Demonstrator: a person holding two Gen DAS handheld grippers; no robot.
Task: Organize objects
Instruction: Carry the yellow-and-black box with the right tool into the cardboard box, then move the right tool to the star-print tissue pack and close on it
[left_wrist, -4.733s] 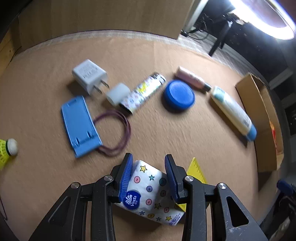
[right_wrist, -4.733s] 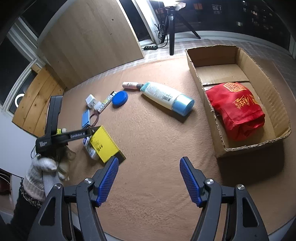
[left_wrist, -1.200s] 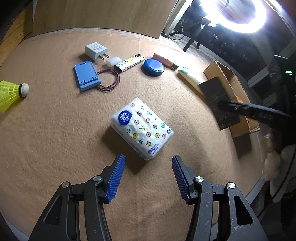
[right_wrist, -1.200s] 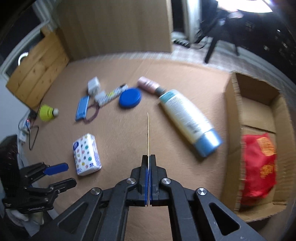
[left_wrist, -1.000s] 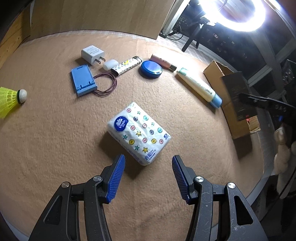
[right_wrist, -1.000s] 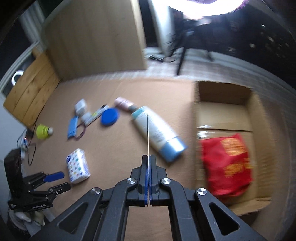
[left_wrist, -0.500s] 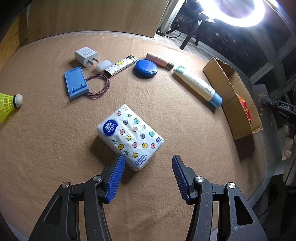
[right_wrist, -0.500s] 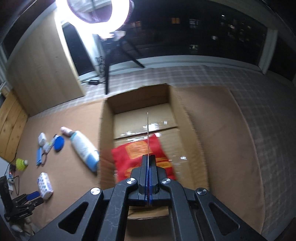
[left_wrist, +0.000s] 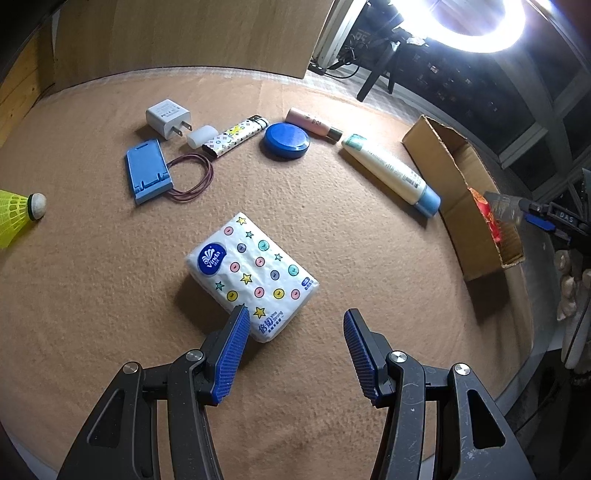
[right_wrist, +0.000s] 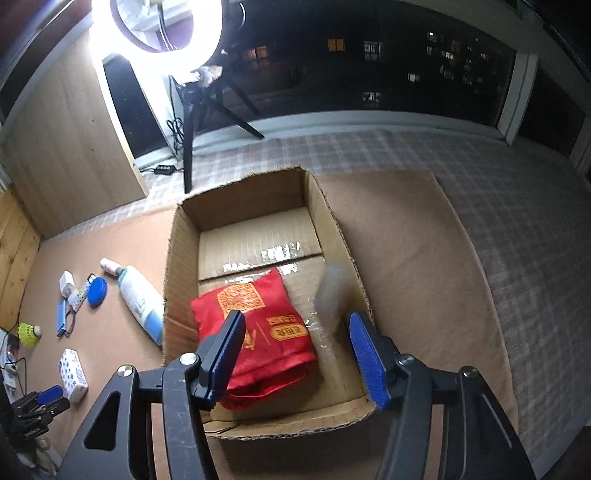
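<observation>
My right gripper (right_wrist: 295, 347) is open above the cardboard box (right_wrist: 177, 236). A thin flat piece (right_wrist: 332, 291), blurred, is falling from it into the box beside a red pouch (right_wrist: 255, 325). My left gripper (left_wrist: 293, 350) is open and empty just above the near end of a tissue pack (left_wrist: 251, 273) with stars and dots, lying on the brown mat (left_wrist: 332, 221). The pack also shows in the right wrist view (right_wrist: 73, 374). The right gripper shows at the left wrist view's right edge (left_wrist: 543, 218) over the box (left_wrist: 458, 177).
On the mat's far side lie a white charger (left_wrist: 166, 118), a blue stand (left_wrist: 147, 170), a rubber band loop (left_wrist: 192, 177), a lighter (left_wrist: 236, 134), a blue round lid (left_wrist: 286, 140), a pink tube (left_wrist: 312, 123) and a lotion bottle (left_wrist: 391, 173). A yellow shuttlecock (left_wrist: 18, 210) lies left.
My right gripper swung from the mat to over the box, then opened and let go of the thin flat piece. My left gripper drifted a little closer over the tissue pack.
</observation>
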